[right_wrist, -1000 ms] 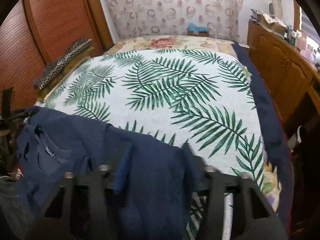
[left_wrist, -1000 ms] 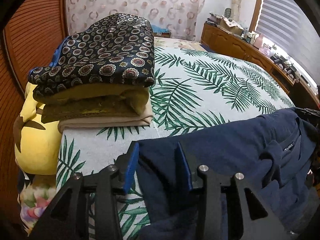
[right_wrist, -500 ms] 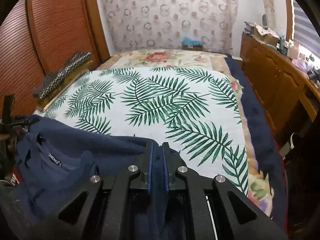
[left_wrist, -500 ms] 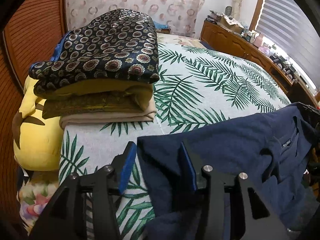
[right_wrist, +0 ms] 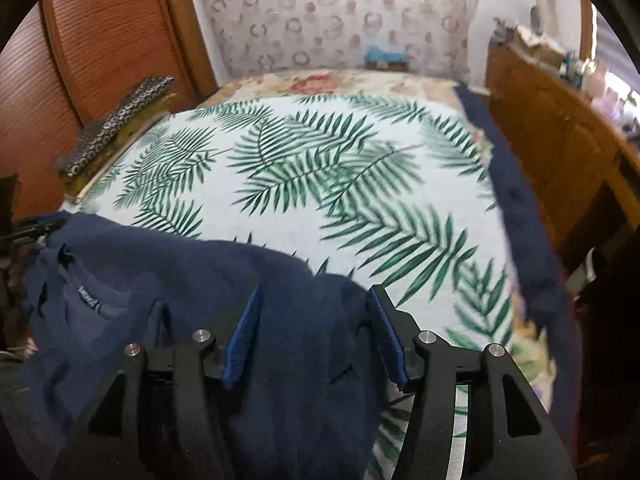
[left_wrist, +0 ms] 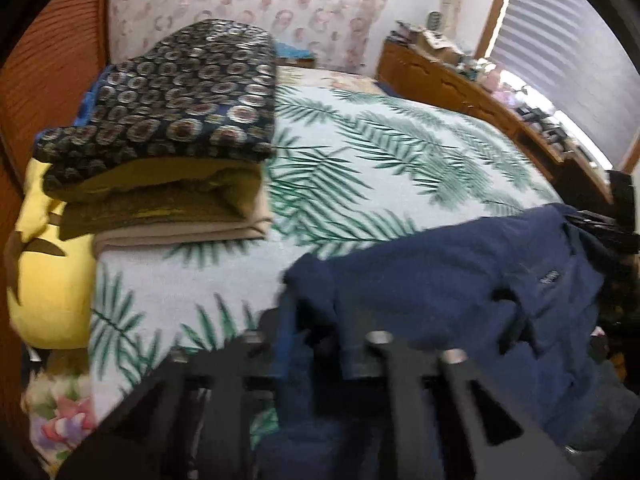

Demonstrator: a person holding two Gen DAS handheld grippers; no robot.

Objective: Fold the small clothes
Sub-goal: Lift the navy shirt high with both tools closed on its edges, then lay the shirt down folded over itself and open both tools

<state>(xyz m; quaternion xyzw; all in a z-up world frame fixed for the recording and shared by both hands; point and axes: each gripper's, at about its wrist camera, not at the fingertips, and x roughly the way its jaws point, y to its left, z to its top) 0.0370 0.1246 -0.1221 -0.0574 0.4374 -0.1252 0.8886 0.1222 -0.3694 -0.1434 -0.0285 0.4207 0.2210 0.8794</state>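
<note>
A navy blue shirt (left_wrist: 460,280) lies across the near edge of the palm-leaf bedspread (left_wrist: 380,168), collar side toward the right in the left wrist view. My left gripper (left_wrist: 316,344) is blurred; its jaws stand close together with a fold of the shirt's edge between them. In the right wrist view the shirt (right_wrist: 180,280) spreads to the left, neck label up. My right gripper (right_wrist: 316,332) is open, its blue pads wide apart with shirt cloth lying between them.
A stack of folded clothes (left_wrist: 168,128) topped by a dark patterned piece sits at the bed's left side, on a yellow cushion (left_wrist: 44,264). It also shows in the right wrist view (right_wrist: 116,120). A wooden dresser (right_wrist: 560,128) runs along the right; wooden wardrobe doors (right_wrist: 100,40) stand left.
My right gripper, shut on the shirt half a second ago, has opened wide. My left gripper's jaws have narrowed onto the shirt's edge, and its view has shifted and blurred.
</note>
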